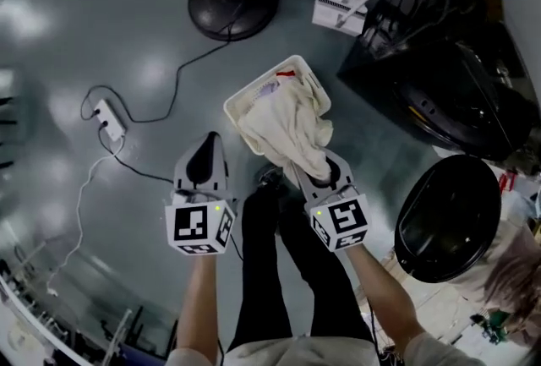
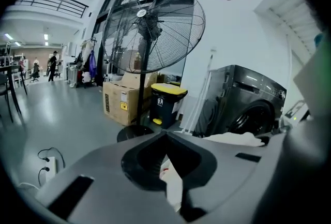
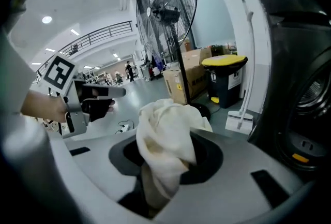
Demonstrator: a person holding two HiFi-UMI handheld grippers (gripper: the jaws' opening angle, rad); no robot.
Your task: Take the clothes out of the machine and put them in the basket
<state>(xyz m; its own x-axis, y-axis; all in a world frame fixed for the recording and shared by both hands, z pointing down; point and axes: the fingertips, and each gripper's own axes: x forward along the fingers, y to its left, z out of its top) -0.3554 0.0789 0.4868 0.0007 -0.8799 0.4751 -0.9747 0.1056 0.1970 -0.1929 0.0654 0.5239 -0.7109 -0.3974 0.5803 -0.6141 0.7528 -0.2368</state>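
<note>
Cream cloth (image 1: 283, 123) was pinched in our right gripper (image 1: 314, 172), its length running away from the jaws and draping over the near rim of the white basket (image 1: 239, 102). The basket lay straight ahead of that hand, which was the nearer one. Our left gripper (image 1: 205, 155) hung beside it, jaws pressed together on nothing. The basket stood on grey floor (image 1: 101, 35), between the fan base (image 1: 232, 1) and the washing machine (image 1: 461, 94).

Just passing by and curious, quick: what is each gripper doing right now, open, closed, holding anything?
Left gripper: closed, nothing in it.
Right gripper: closed on a cream cloth.
</note>
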